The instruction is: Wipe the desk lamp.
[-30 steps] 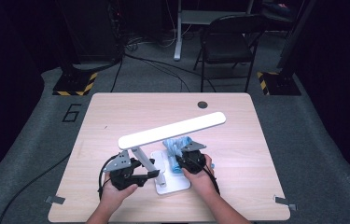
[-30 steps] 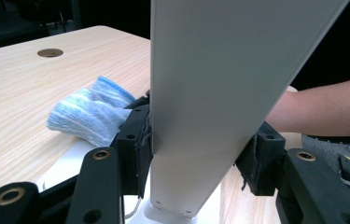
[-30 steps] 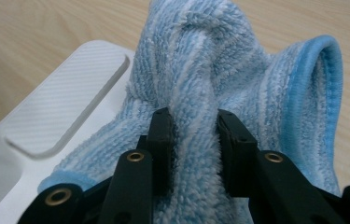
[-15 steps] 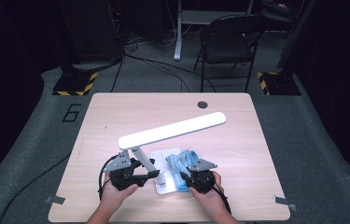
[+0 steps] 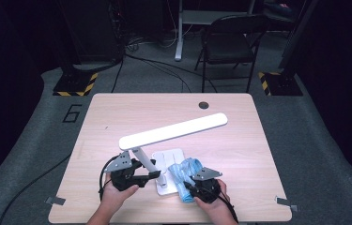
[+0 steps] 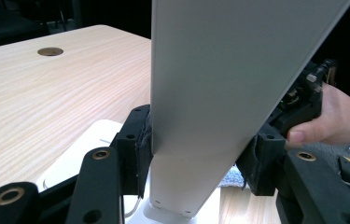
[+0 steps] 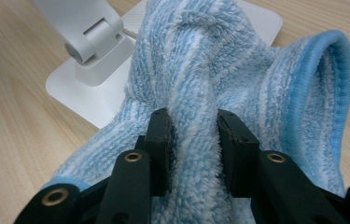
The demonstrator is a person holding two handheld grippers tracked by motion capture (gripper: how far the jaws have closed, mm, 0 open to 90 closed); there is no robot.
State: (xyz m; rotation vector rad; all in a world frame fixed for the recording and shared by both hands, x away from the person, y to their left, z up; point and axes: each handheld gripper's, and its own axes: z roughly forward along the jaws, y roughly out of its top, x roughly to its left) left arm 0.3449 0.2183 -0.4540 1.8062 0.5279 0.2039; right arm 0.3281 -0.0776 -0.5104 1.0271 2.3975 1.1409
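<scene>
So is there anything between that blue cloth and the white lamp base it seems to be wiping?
Nothing visible. The right tongs pinch the blue striped cloth, which already lies partly on the white lamp base, beside the hinge. The left tongs clamp the lamp's arm, off to the side of the cloth.

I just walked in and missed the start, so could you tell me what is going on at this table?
A person is cleaning a white desk lamp on the wooden table. The left hand-held gripper is clamped on the lamp's upright arm, steadying it. The right hand-held gripper pinches a blue-and-white striped cloth, whose bunched folds lie against the lamp's flat base and the table beside it. Its jaws have just been opening slightly, with the cloth between them.
</scene>
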